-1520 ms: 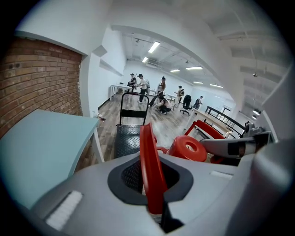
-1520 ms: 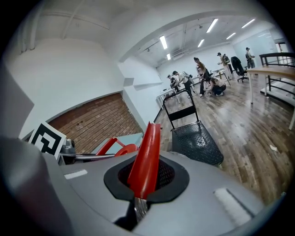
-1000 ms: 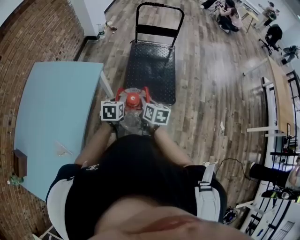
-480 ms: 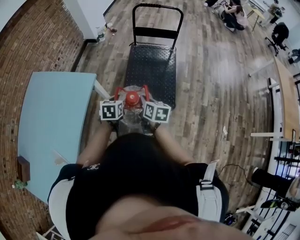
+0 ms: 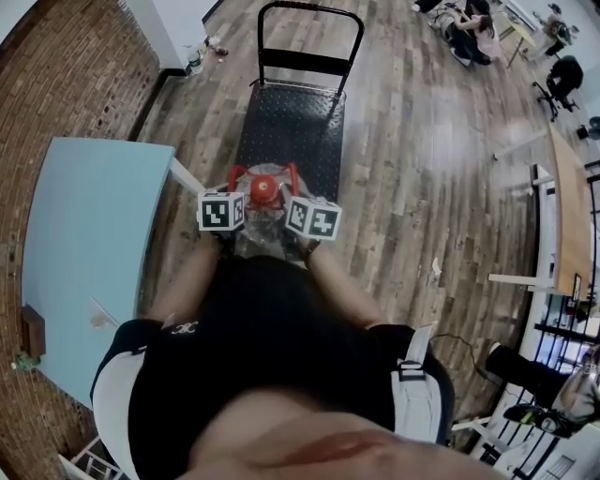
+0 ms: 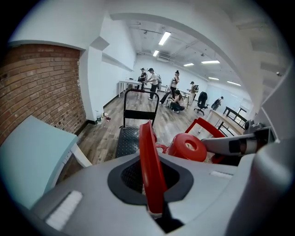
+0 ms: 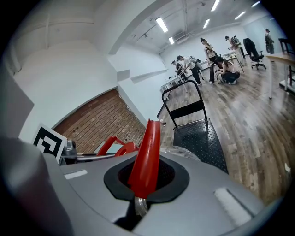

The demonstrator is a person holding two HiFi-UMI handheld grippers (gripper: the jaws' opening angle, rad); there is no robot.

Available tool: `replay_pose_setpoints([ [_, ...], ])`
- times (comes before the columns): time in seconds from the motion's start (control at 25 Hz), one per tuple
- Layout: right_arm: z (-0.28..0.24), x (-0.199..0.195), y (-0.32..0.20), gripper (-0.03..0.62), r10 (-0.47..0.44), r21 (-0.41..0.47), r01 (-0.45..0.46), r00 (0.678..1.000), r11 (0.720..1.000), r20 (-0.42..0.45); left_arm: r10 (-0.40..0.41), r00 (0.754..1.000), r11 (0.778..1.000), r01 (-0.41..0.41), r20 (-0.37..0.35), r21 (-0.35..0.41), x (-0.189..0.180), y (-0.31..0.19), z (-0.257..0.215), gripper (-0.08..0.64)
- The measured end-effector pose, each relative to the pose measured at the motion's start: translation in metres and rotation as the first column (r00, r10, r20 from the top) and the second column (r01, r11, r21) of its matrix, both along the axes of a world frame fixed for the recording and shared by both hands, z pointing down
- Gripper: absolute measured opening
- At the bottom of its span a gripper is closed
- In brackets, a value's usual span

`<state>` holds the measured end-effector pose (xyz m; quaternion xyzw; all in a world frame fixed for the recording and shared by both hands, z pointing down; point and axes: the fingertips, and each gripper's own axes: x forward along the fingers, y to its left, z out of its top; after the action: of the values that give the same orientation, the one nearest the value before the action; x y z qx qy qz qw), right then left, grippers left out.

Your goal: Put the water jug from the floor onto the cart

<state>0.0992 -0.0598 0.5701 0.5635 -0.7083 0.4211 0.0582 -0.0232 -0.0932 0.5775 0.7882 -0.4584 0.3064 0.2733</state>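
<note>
The person holds the water jug (image 5: 263,240) between both grippers at the near end of the cart (image 5: 302,122), the end opposite its push handle (image 5: 310,9). Seen from the head view, the jug's red cap (image 5: 265,190) lies over the near edge of the cart's black studded deck; whether the jug's base touches the deck cannot be told.

The left gripper (image 6: 152,186) is clamped narrow on one of the jug's red handles (image 6: 149,161), which stands up between its jaws. The right gripper (image 7: 144,177) is closed the same way on the other red handle (image 7: 147,147). Both point toward the cart, one on each side of the cap.

A light blue table (image 5: 84,234) stands just left of the cart, with a brick wall (image 5: 66,84) beyond it. Wooden floor (image 5: 422,187) lies to the cart's right, and several people (image 5: 466,28) are well past the cart's far end.
</note>
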Motion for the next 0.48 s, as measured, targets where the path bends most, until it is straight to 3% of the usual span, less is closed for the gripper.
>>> replay_pose_setpoints([
  [0.24, 0.002, 0.012, -0.006, 0.02, 0.021, -0.006, -0.021, 1.0, 1.0, 0.003, 0.017, 1.0, 0.999, -0.017, -0.009, -0.03, 0.011, -0.003, 0.012, 0.012],
  [0.48, 0.009, 0.028, -0.015, 0.021, 0.067, -0.035, -0.066, 0.998, 0.997, 0.009, 0.064, 0.998, 0.998, -0.064, -0.004, -0.014, 0.032, -0.02, 0.002, 0.012],
])
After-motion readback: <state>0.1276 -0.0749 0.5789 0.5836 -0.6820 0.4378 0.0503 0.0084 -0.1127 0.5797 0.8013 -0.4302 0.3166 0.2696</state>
